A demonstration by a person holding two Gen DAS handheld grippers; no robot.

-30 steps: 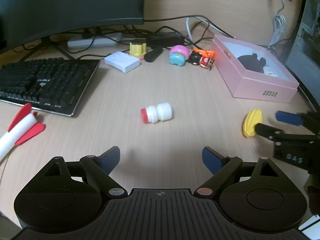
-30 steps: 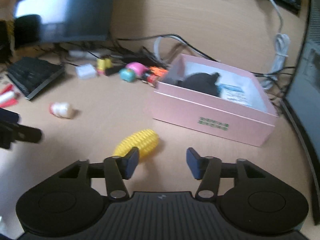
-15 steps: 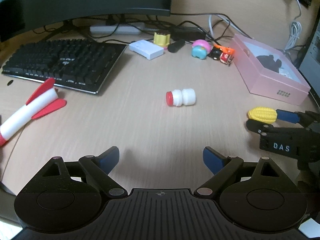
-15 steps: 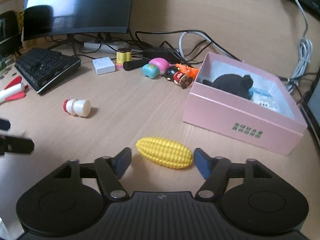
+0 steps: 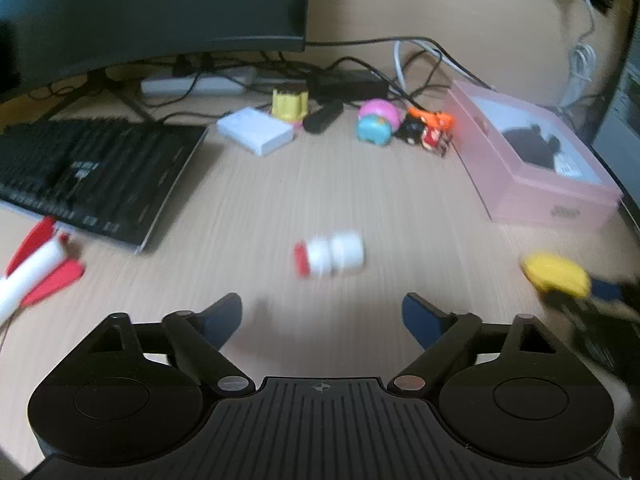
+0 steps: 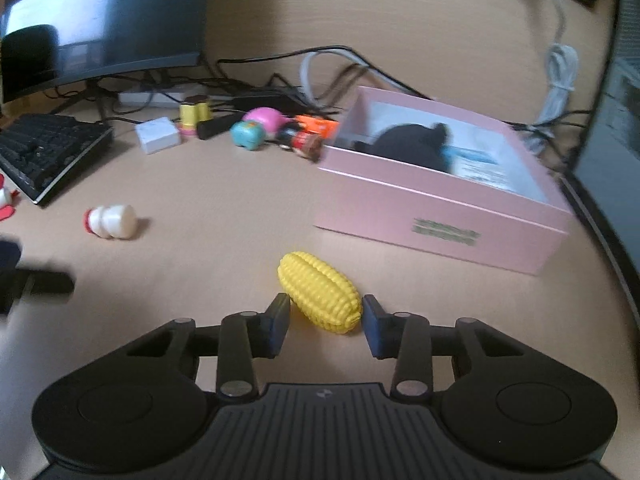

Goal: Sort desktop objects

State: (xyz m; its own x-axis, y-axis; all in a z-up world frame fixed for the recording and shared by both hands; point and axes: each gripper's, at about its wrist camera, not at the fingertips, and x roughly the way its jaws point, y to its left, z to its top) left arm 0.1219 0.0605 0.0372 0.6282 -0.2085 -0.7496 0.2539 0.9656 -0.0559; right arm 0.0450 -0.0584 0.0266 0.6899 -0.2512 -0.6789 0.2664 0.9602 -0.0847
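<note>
- The pink box (image 6: 436,216) stands open on the wooden desk (image 6: 224,208); every place below is given from it.
- Just in front of the pink box lies the yellow toy corn (image 6: 320,292), between the pads of the right gripper (image 6: 324,320). The pads sit close on either side of its near end, but a thin gap shows at the left pad — whether the grip has closed on it, I cannot tell.
- Well to the left of the pink box, out on bare desk, a small white bottle with a red cap (image 5: 329,255) lies on its side. The left gripper (image 5: 322,312) hangs short of it with its fingers spread wide and nothing between them.
- Against the box's far-left corner crowd small toys: an orange-and-black toy car (image 6: 310,136), then a pink-and-teal figure (image 6: 256,128), a black cylinder (image 6: 216,126), a yellow toy (image 6: 194,114) and a white block (image 6: 157,136).
- Farther left sit a black keyboard (image 5: 88,176) and a red-finned white rocket (image 5: 32,272); a monitor (image 5: 152,12) and tangled cables (image 6: 320,64) stand behind.
- Inside the pink box rests a black object (image 6: 408,146) beside a printed card (image 6: 480,168) — its lettering is too blurred to read.
</note>
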